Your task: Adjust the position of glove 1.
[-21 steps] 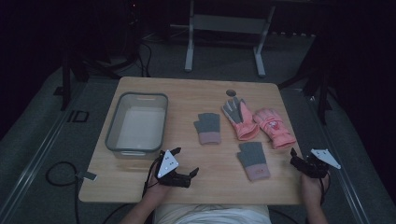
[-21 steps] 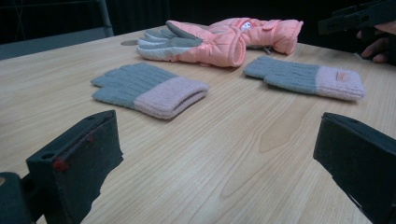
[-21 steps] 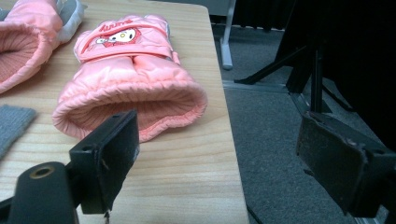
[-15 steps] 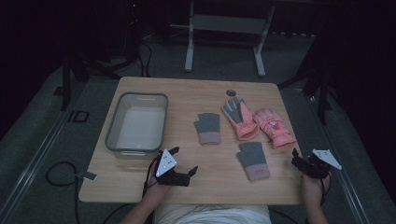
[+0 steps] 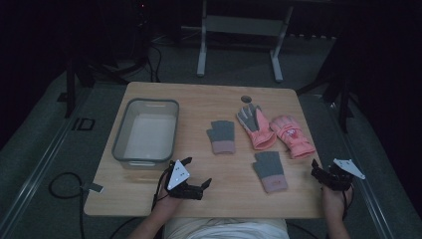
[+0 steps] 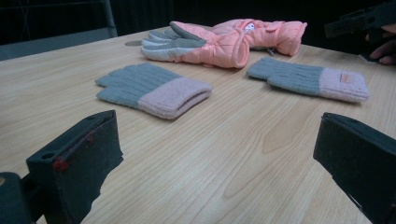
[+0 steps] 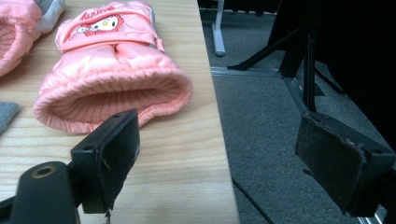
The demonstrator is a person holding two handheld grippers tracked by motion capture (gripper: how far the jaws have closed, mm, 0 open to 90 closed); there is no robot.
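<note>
A: Barely a shift since the earlier pictures, the left gripper [image 5: 196, 175] edging a touch towards the middle of the table [image 5: 199, 102], the right gripper [image 5: 326, 174] parked at the right edge

B: Both sets of jaws spread wide, nothing between them. The nearest grey knit glove [image 5: 269, 170] lies flat between the two grippers, cuff towards the person, its twin [image 5: 221, 136] further up

A: And the two pink padded gloves [image 5: 276, 130] side by side beyond, the right jaws looking straight at the open cuff of one [image 7: 112, 88]

B: Clear bin [image 5: 146, 133] on the left, empty as far as this dim light lets me tell

A: I'd pinch a glove at its thick cuff, jaws coming down low and square so one pad slides under, not scraping the wood

B: Yes, lift clean before carrying towards the bin
</note>
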